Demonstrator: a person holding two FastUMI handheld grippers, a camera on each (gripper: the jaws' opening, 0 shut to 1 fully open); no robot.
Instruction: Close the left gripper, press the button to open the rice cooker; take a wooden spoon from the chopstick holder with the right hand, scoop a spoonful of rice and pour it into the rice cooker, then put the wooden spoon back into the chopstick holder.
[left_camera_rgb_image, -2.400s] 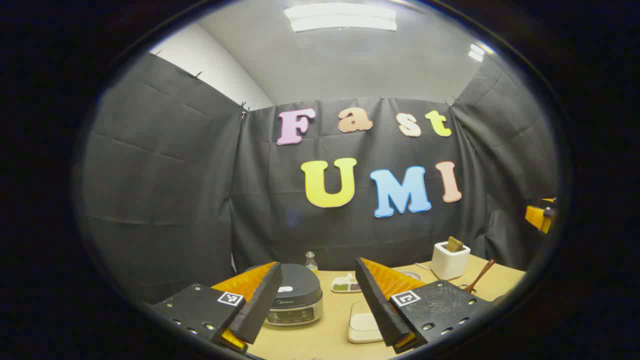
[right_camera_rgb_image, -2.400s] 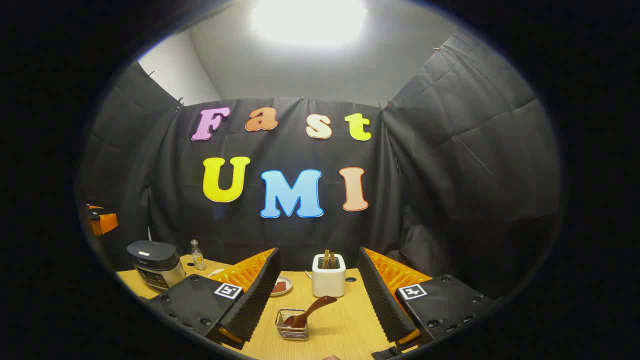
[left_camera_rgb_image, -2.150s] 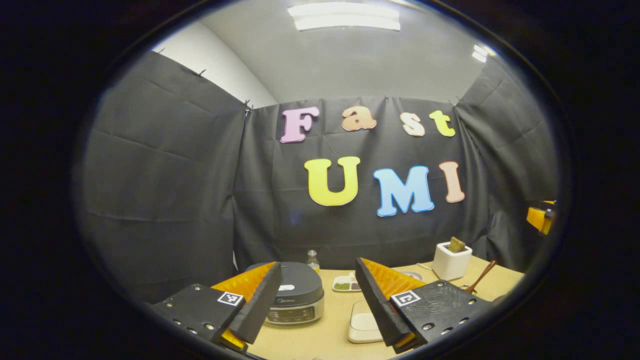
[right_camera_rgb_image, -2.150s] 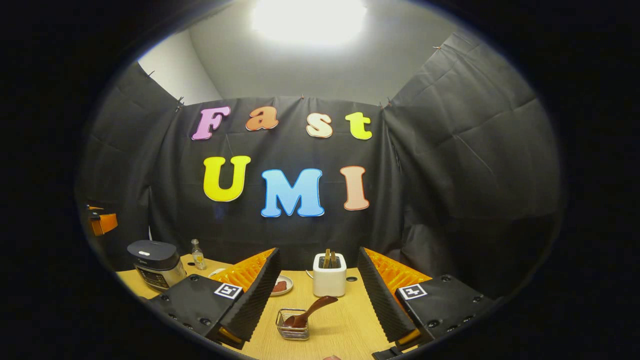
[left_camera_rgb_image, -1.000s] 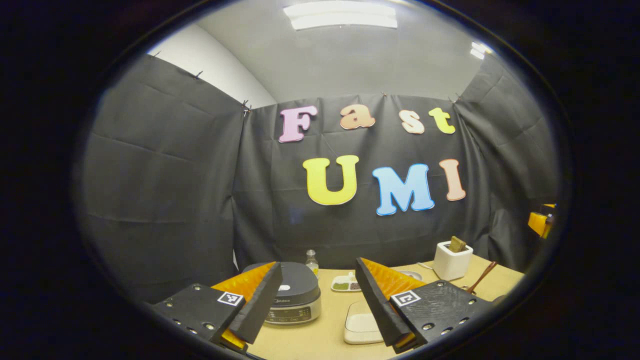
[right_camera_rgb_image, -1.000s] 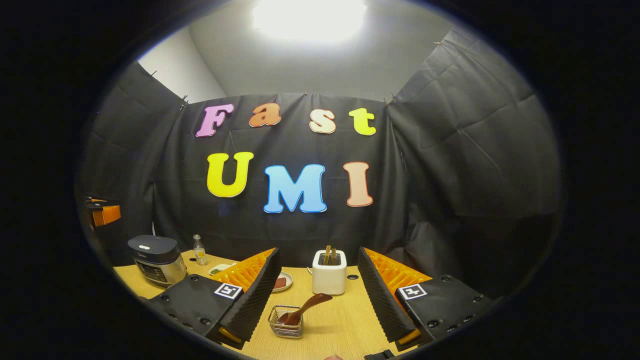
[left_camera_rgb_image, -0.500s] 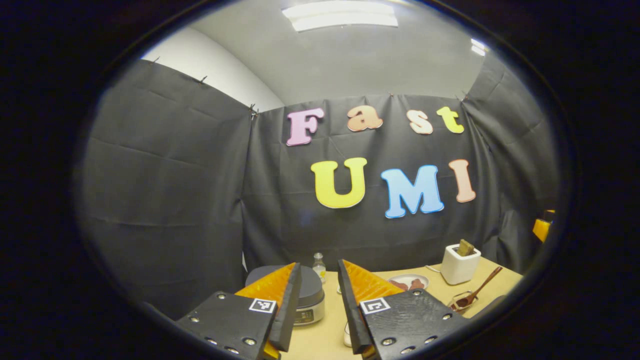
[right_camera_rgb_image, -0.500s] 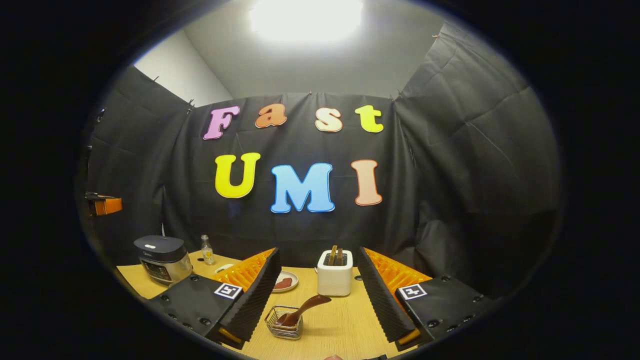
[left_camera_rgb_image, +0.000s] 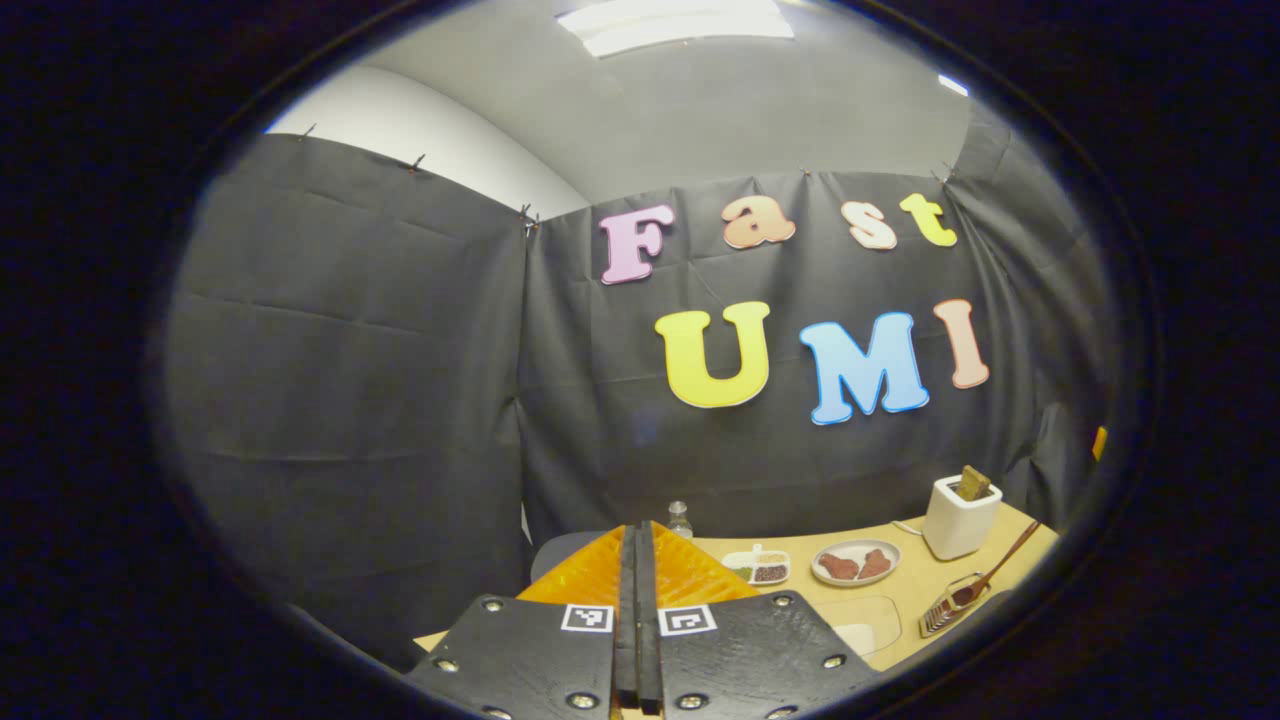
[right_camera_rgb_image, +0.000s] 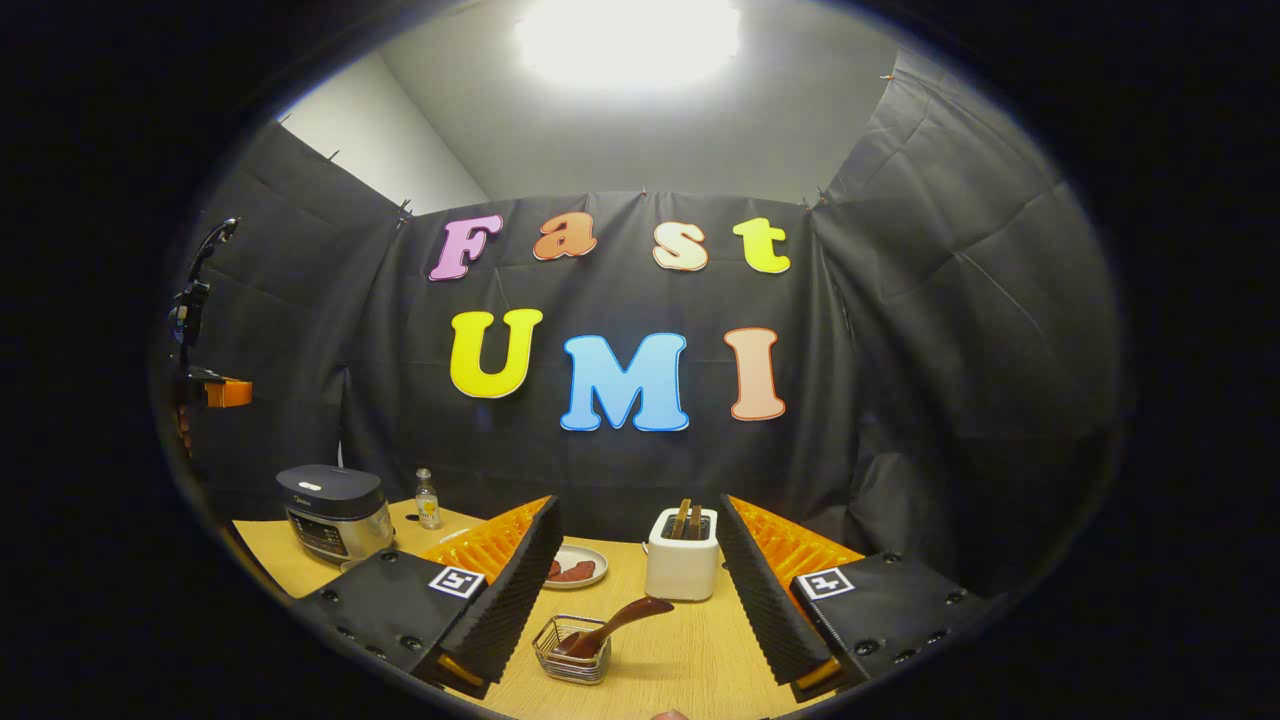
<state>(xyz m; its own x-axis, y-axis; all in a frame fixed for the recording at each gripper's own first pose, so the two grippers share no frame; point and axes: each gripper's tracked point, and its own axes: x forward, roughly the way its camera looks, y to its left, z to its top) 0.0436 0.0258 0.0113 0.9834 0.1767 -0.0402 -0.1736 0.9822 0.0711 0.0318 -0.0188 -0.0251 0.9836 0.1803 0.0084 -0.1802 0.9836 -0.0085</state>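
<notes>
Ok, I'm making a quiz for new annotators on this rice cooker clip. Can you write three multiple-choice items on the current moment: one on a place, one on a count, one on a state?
1. Where is the wooden spoon?
A. In the wire holder
B. In the rice cooker
C. On the plate

2. How many slices stand in the white toaster?
A. None
B. Two
C. Five

3. How do the left gripper's jaws stand?
A. Wide apart
B. Gripping the spoon
C. Shut together

Answers:
1 A: its bowl sits in the basket, handle leaning out.
2 B: two brown slices stick out of the slots.
3 C: in the left gripper view its jaws meet with nothing between them.
</notes>
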